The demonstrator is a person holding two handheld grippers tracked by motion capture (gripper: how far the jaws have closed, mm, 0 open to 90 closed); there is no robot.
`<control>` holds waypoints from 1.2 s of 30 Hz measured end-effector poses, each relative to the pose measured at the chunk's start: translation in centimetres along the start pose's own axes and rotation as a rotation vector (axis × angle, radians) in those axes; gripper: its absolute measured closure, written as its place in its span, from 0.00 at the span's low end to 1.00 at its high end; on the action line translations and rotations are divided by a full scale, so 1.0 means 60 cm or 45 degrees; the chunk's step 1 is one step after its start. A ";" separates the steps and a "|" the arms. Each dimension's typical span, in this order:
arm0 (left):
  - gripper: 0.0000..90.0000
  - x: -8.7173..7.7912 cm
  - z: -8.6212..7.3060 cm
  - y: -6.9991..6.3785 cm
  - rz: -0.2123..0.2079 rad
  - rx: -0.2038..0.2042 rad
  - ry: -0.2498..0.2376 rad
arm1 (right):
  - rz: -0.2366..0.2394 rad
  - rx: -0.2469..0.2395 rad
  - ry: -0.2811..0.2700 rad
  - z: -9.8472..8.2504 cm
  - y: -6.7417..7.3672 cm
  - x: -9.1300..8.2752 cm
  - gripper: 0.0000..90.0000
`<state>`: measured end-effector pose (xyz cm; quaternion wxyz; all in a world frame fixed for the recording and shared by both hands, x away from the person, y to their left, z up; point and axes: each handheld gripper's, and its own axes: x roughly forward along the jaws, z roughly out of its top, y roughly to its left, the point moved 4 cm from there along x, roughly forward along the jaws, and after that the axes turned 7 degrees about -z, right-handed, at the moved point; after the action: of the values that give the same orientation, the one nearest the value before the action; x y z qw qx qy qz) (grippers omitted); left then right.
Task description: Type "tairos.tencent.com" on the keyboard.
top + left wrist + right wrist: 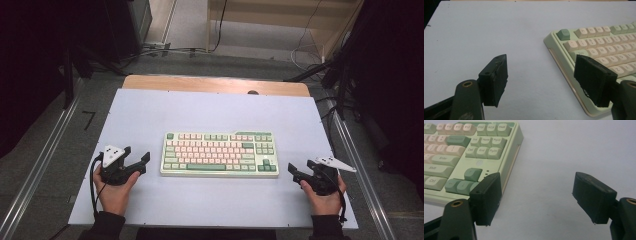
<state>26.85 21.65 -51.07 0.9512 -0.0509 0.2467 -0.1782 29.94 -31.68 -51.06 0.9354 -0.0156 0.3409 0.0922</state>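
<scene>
Keyboard (219, 154) — a pale green board with cream and pink keys — lies flat at the middle of the white bench (150, 112), squared to its front edge. Left claw (137, 161) rests just off its left end, right claw (299, 171) just off its right end; both gape wide and grasp nothing. A clean lift likely calls for bringing both in level and together — each set of jaws straddling the case edge, not the keycaps — and closing evenly so the board stays flat.
</scene>
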 end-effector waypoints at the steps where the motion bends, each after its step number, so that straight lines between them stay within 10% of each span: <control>1: 0.31 0.000 0.000 0.000 0.000 0.000 0.000 | 0.003 0.000 -0.002 0.000 0.001 -0.001 0.24; 36: 0.30 0.030 0.021 -0.057 -0.153 0.036 -0.019 | 0.188 -0.119 -0.021 0.034 0.090 0.014 0.23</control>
<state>27.82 17.81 -50.14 0.9412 -0.0533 0.2337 -0.2379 30.87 -26.04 -49.88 0.9271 -0.0333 0.3288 0.1769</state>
